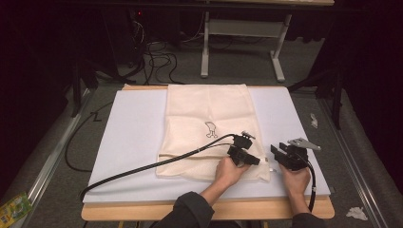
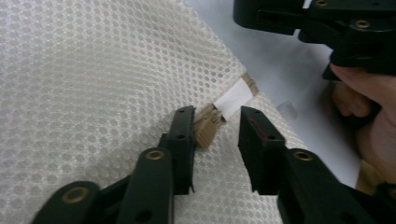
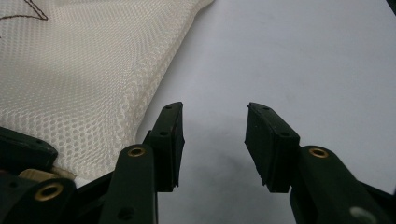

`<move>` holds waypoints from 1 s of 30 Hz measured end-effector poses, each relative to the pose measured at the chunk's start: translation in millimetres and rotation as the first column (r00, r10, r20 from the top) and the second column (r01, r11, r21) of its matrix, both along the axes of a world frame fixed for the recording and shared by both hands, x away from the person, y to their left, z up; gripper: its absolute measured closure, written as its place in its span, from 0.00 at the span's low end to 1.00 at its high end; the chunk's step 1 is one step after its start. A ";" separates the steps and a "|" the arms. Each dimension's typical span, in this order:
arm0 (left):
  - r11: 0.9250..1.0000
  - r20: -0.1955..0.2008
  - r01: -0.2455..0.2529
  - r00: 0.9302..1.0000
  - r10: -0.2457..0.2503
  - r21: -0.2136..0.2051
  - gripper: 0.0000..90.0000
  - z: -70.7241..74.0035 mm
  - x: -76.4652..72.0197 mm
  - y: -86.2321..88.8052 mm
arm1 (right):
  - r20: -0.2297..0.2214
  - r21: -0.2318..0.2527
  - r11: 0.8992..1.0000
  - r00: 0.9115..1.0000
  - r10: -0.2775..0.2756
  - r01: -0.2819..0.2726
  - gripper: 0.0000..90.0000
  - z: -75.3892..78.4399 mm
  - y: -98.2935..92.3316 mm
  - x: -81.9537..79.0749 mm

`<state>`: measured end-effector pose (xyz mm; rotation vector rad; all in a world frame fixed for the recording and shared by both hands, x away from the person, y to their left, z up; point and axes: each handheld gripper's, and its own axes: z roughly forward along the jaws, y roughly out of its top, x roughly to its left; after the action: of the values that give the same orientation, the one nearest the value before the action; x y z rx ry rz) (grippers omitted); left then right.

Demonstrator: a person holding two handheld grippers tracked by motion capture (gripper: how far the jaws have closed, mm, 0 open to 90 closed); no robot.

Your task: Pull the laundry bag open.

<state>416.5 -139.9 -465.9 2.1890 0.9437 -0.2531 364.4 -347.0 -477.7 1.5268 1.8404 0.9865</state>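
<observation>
Left gripper view: white tab (image 2: 233, 99) lies between jaws, seemingly ungripped.

I count one cream mesh bag (image 1: 209, 133) at frame centre. Two grippers sit lower right: left gripper (image 1: 255, 161), right gripper (image 1: 276, 153).

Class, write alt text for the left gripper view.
The left gripper has its open jaws around a tan zipper pull and white tab at the corner of a cream mesh bag. The right gripper waits beyond.
</observation>
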 end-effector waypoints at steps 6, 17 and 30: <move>1.000 0.014 -0.006 1.000 0.006 0.006 0.85 -0.7 -0.1 0.7 | 0.001 0.002 1.000 1.000 0.001 -0.001 0.64 0.0 -0.1 -0.1; 1.000 0.019 0.021 1.000 -0.020 -0.016 0.96 0.2 0.3 2.6 | -0.010 0.005 1.000 1.000 0.002 -0.002 0.64 -0.1 0.1 0.7; 0.999 0.067 0.054 0.996 -0.053 -0.007 0.97 4.4 -3.8 5.9 | -0.021 0.007 1.000 1.000 0.009 -0.009 0.63 -0.4 -0.6 2.6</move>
<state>412.8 -134.0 -461.6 2.2032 0.8468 -0.2079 366.9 -347.5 -478.1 1.5399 1.8623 0.9856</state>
